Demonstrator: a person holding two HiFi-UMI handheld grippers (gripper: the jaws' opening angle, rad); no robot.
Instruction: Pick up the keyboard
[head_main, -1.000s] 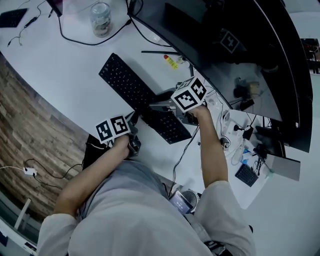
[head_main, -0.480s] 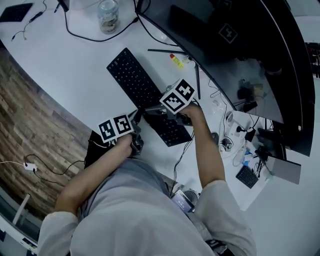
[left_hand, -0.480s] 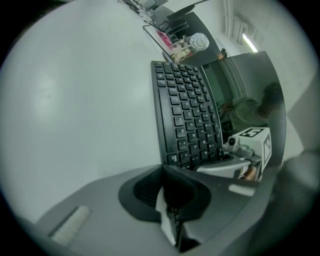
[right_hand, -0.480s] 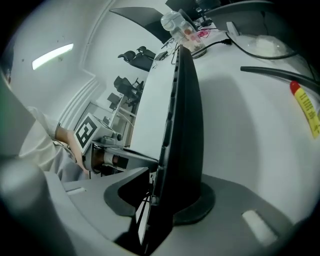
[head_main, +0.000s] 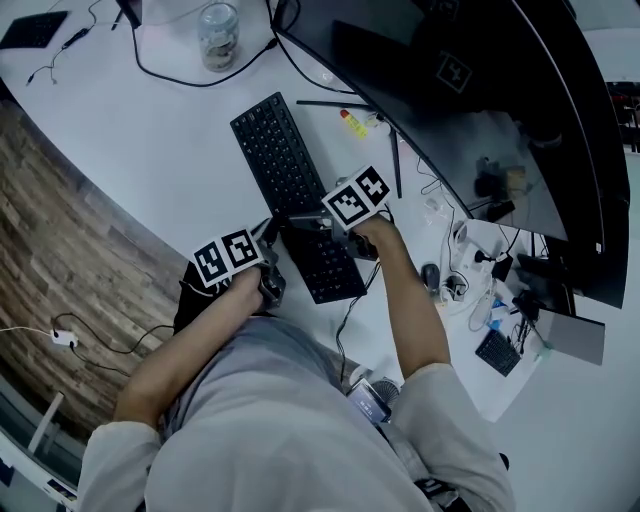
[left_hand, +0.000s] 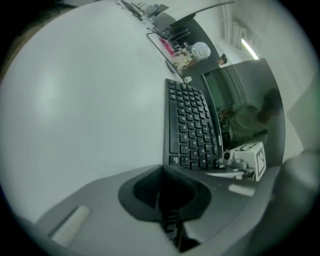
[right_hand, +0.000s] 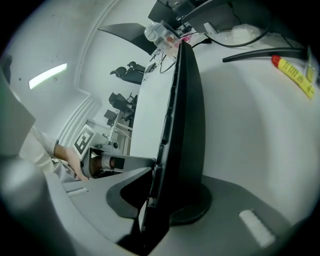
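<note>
Keyboard (head_main: 280, 160): black, on the white counter (head_main: 130, 150). Long axis runs away from the person, upper left to lower right in the head view. Whether it is lifted cannot be told.
Right claw (head_main: 287, 220): clamped on the near end; its jaws have just been closing on it.
Left claw (head_main: 270, 236): jaws together, empty, just beside the near left corner; the keyboard lies ahead and to its right.
Jar (head_main: 218, 35): beyond the far end, contents unclear.

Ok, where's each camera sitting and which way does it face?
Head view: on the head, steeply down at desk, keyboard, forearms, left gripper, right gripper.
Left gripper view: on left gripper, along its shut jaws, at keyboard keys and right gripper.
Right gripper view: on right gripper; jaws, just closing, clamp keyboard edge-on; left gripper, hand beyond.
Shared: keyboard.
</note>
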